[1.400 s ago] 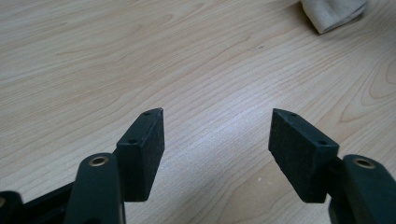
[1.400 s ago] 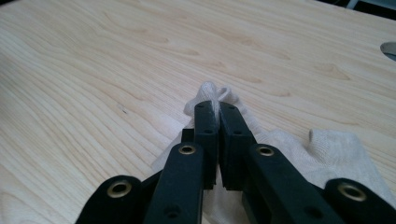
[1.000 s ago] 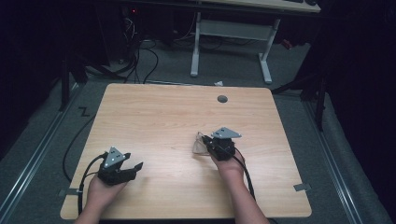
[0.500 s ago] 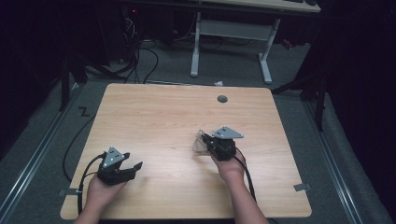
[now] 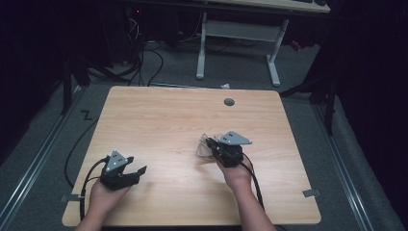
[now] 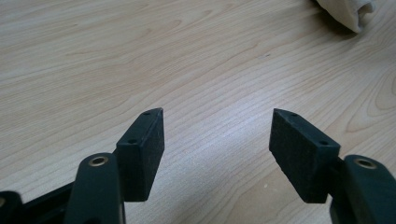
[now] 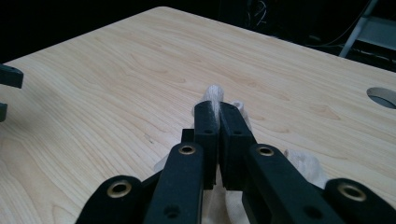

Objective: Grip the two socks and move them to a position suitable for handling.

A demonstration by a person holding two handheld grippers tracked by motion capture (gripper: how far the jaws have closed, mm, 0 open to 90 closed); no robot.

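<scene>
Cream cloth (image 7: 215,95), thin, crumpled, pinched between right gripper (image 7: 218,112) pads, seemingly translucent

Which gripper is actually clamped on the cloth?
The right gripper: its jaws are pressed together on a fold of the pale cloth. The left gripper stands open over bare table.

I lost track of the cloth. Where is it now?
The cloth lies right of the table's middle in the high view, pinched in the right gripper, below the round hole.
</scene>
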